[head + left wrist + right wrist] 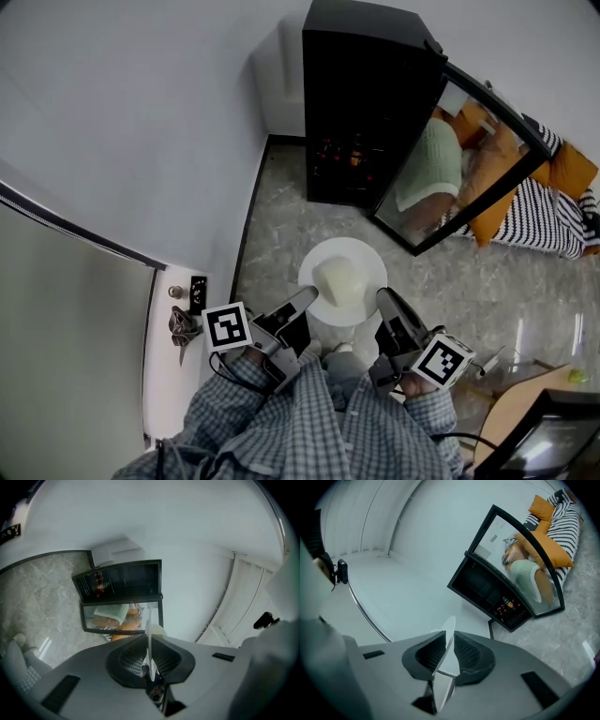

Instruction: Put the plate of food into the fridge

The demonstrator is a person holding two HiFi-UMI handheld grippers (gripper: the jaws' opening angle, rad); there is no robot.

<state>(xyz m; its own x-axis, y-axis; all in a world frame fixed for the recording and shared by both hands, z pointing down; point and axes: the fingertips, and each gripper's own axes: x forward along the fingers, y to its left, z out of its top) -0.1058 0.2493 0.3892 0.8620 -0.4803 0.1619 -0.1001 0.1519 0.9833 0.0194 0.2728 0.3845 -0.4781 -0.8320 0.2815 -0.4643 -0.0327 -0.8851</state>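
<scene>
Mid-frame, I am gripping a round white plate (358, 251) of pale food (339, 278), left tongs (307, 298) and right tongs (382, 300) clamped on its rim, below an open black fridge (361, 94).

We see grey marbled floor (281, 234), white wall (141, 112), orange cushions (572, 169) on a striped cover (536, 221), wooden table (511, 417) corner at right
</scene>
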